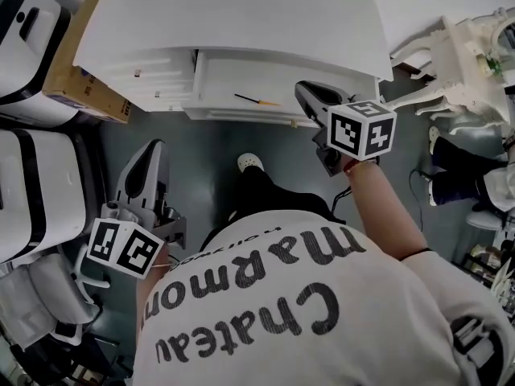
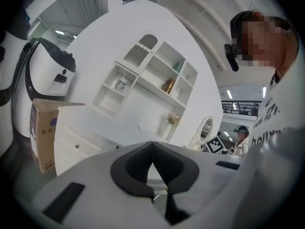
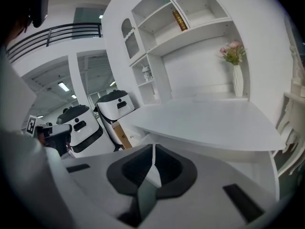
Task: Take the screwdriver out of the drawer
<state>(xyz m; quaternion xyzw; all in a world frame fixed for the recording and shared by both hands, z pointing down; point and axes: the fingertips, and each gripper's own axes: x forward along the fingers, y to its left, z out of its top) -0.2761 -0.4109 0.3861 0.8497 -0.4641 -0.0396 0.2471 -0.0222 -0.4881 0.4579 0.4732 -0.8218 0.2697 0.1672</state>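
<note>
A thin screwdriver point(image 1: 257, 100) with a dark shaft and an orange handle lies in the open white drawer point(image 1: 225, 83) under the desk top point(image 1: 241, 14). My right gripper point(image 1: 302, 92) hangs just right of the screwdriver, at the drawer's front right, shut and empty. In the right gripper view its tips point(image 3: 153, 147) meet with nothing between them, and the screwdriver is hidden. My left gripper point(image 1: 154, 146) is low at the left above the floor, well away from the drawer. Its jaws point(image 2: 152, 143) are shut on nothing.
A cardboard box point(image 1: 80, 75) leans at the desk's left end, beside white machines point(image 1: 32, 47). A white ornate chair point(image 1: 467, 63) stands to the right. My own shoe point(image 1: 249, 162) is on the dark floor before the drawer. Closed drawers point(image 2: 76, 144) sit left of the open one.
</note>
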